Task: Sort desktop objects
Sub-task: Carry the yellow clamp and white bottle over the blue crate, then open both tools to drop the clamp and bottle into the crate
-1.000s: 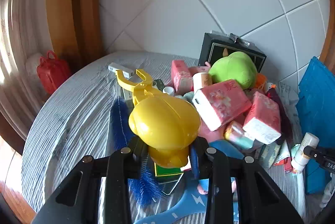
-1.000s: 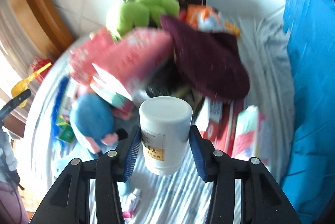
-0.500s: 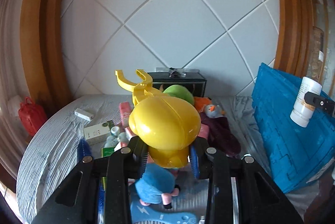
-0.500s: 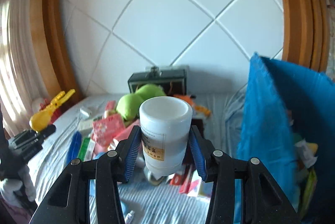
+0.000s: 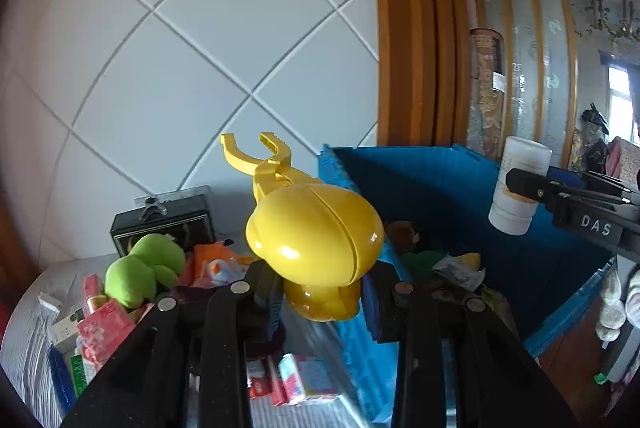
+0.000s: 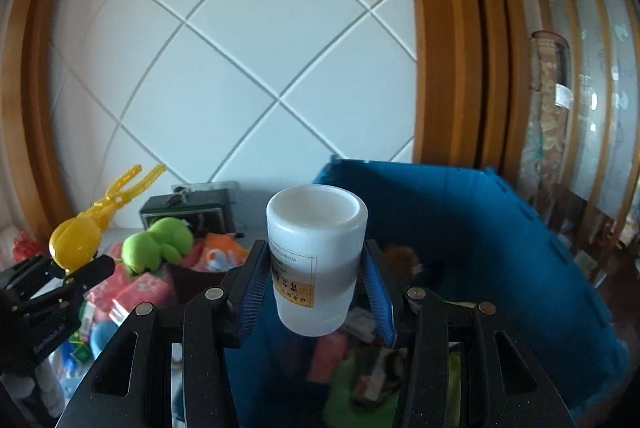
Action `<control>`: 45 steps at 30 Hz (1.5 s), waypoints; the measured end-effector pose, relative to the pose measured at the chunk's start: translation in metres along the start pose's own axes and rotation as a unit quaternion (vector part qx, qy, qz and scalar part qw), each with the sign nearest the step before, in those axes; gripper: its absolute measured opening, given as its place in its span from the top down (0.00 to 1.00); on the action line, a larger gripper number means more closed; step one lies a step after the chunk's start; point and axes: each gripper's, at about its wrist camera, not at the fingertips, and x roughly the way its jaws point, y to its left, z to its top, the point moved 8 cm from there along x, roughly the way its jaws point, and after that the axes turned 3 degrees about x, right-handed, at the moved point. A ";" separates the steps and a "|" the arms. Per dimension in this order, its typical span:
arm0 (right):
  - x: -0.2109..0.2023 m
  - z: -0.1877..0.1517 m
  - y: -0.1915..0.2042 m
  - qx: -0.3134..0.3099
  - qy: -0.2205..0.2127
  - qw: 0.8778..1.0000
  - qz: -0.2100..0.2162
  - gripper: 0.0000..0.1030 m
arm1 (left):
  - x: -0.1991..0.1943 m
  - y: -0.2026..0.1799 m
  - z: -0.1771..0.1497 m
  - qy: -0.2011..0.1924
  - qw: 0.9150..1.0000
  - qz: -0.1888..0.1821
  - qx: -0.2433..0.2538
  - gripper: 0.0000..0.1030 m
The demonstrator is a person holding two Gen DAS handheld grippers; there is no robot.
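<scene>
My left gripper (image 5: 322, 294) is shut on a yellow duck-shaped plastic tong (image 5: 314, 230), held in the air at the left rim of the blue crate (image 5: 436, 184). It also shows in the right wrist view (image 6: 76, 240). My right gripper (image 6: 316, 294) is shut on a white pill bottle (image 6: 316, 264) with a tan label, held above the blue crate (image 6: 500, 248). The bottle also shows in the left wrist view (image 5: 518, 188), over the crate's far side. The crate holds several items.
A pile of objects lies on the grey-clothed table (image 5: 24, 332): a green plush (image 5: 142, 268), pink tissue packs (image 5: 104, 324), an orange toy (image 5: 218, 264), a black box (image 5: 164, 220) at the back. A tiled wall and wooden frame (image 5: 412, 28) stand behind.
Both grippers have risen and swung right from the pile to the blue crate, each keeping its object. The bottle is now over the crate's inside.
</scene>
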 end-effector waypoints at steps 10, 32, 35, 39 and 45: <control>0.004 -0.018 -0.128 -0.014 0.034 0.992 -0.120 0.55 | 0.048 -0.144 0.013 0.031 0.996 -0.062 0.055 0.69; 0.024 -0.045 -0.192 -0.021 0.088 0.988 -0.124 0.55 | 0.095 -0.190 0.008 0.089 0.992 -0.046 0.082 0.51; 0.025 -0.045 -0.192 -0.019 0.091 0.988 -0.126 0.36 | 0.091 -0.189 0.010 0.076 0.993 -0.044 0.079 0.27; 0.021 -0.040 -0.187 -0.021 0.079 0.990 -0.116 0.02 | 0.090 -0.188 0.011 0.068 0.994 -0.041 0.081 0.22; 0.019 -0.039 -0.186 -0.020 0.062 0.991 -0.116 0.00 | 0.088 -0.185 0.012 0.061 0.995 -0.044 0.068 0.22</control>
